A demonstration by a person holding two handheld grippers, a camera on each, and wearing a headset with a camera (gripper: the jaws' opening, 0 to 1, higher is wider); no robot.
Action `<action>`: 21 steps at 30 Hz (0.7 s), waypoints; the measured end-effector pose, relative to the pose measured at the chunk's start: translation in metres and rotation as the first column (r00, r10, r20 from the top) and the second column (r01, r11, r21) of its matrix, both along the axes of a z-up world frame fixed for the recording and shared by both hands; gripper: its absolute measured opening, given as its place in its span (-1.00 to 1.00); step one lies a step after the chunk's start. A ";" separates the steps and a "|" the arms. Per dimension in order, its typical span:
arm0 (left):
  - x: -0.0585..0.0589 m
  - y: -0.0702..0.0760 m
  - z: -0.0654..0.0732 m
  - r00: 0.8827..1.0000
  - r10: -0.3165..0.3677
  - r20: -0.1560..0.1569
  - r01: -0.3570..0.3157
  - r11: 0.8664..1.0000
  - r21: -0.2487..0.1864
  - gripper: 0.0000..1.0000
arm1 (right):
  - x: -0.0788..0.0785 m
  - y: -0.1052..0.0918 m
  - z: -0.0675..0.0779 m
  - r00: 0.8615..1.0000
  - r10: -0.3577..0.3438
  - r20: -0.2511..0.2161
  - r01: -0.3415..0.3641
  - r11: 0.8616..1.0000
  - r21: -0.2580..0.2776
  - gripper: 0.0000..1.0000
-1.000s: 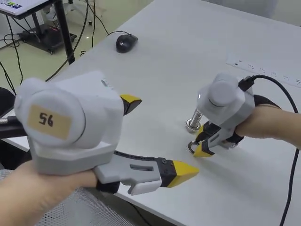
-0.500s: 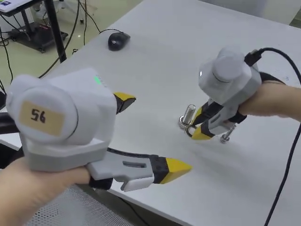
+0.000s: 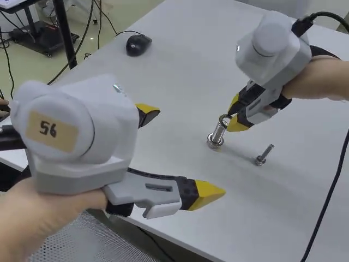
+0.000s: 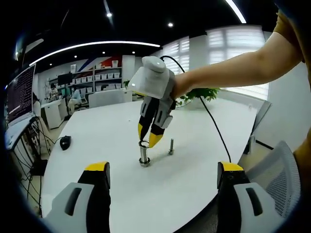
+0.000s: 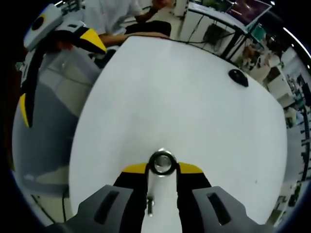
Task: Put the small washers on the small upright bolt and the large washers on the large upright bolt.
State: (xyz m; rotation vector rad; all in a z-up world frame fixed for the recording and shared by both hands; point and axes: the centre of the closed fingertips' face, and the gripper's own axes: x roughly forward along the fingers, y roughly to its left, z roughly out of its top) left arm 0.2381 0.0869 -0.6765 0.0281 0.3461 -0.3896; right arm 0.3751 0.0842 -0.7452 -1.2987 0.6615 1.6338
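Note:
My right gripper is shut on a large metal washer, held flat just over the top of the large upright bolt. In the left gripper view the washer sits at the tip of that bolt, with the right gripper above it. The right gripper view looks down through the washer's ring, pinched between the yellow tips. The small upright bolt stands to the right, bare. My left gripper hovers open near the table's front edge, holding nothing.
A black computer mouse with its cable lies at the far left of the white table. A black cable trails from the right gripper along the right side. Desks and a person sit beyond the table.
The right gripper has risen from the table beside the large bolt, carrying the washer up and over the bolt's top. The left gripper stays open in place.

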 end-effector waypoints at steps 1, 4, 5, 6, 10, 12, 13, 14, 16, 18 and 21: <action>0.001 0.001 0.000 1.000 0.002 0.002 -0.002 1.000 0.000 0.82 | 0.000 0.001 -0.001 1.000 0.004 -0.003 -0.004 1.000 -0.001 -0.56; 0.003 0.004 0.000 1.000 0.009 0.003 -0.009 1.000 -0.002 0.82 | 0.003 0.003 -0.005 1.000 0.012 -0.001 -0.012 1.000 -0.014 -0.56; 0.003 0.004 0.000 1.000 0.010 0.004 -0.010 1.000 -0.004 0.82 | 0.003 0.003 -0.005 1.000 0.011 -0.001 -0.011 1.000 -0.015 -0.56; 0.004 0.005 0.001 1.000 0.013 0.006 -0.013 1.000 -0.007 0.82 | 0.003 0.001 -0.006 1.000 0.012 -0.004 -0.012 1.000 -0.023 -0.56; 0.005 0.005 -0.001 1.000 0.014 0.002 -0.014 1.000 -0.009 0.81 | 0.003 0.001 -0.014 1.000 0.012 -0.007 -0.012 0.999 -0.038 -0.56; 0.006 0.005 -0.001 1.000 0.018 0.004 -0.018 1.000 -0.015 0.82 | 0.004 0.001 -0.015 1.000 0.014 -0.001 -0.014 0.999 -0.039 -0.56; 0.006 0.005 -0.002 1.000 0.018 0.002 -0.018 1.000 -0.016 0.82 | 0.004 0.001 -0.018 1.000 0.008 -0.009 -0.008 0.999 -0.042 -0.56; 0.006 0.005 -0.002 1.000 0.018 0.001 -0.018 1.000 -0.016 0.82 | 0.004 0.000 -0.019 1.000 0.009 -0.010 -0.010 0.999 -0.044 -0.56; 0.006 0.005 -0.003 1.000 0.017 0.000 -0.017 1.000 -0.015 0.82 | 0.005 0.002 -0.025 1.000 0.008 -0.017 -0.009 0.999 -0.048 -0.56; 0.006 0.006 -0.004 1.000 0.017 -0.006 -0.017 1.000 -0.015 0.81 | 0.005 0.003 -0.028 1.000 0.009 -0.020 -0.010 0.999 -0.052 -0.55; 0.006 0.007 -0.007 1.000 0.018 -0.009 -0.018 1.000 -0.010 0.81 | 0.005 0.001 -0.037 1.000 0.000 -0.023 -0.001 0.998 -0.062 -0.55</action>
